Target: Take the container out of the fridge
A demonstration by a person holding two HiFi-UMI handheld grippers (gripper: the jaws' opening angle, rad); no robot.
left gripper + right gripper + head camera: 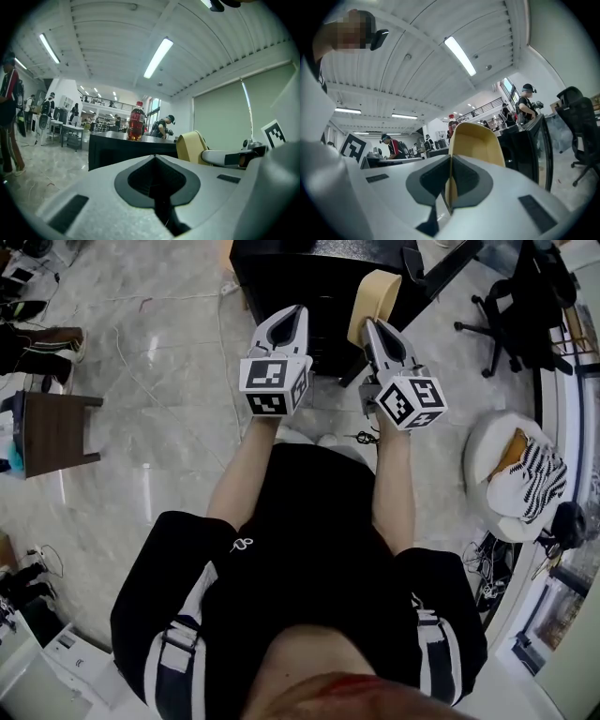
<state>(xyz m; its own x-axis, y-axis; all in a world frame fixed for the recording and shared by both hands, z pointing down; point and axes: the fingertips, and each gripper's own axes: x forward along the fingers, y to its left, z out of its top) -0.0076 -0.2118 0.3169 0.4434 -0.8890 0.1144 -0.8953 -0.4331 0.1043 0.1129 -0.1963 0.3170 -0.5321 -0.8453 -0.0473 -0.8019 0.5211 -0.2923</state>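
Holding the tan container (376, 289) by its thin wall, the right gripper (373, 329) has its jaws pinched on it, just in front of the black fridge (309, 277) and, by my reading, already outside it. Left gripper (292, 313): jaws together, nothing between. Advice: firm pinch, since the wall may flex or slip; carry level, clear of the red bottle (136, 121) on the fridge top. Pale polished floor (169, 362); open office, office chair (525, 306) right, wooden stool (52, 432) left
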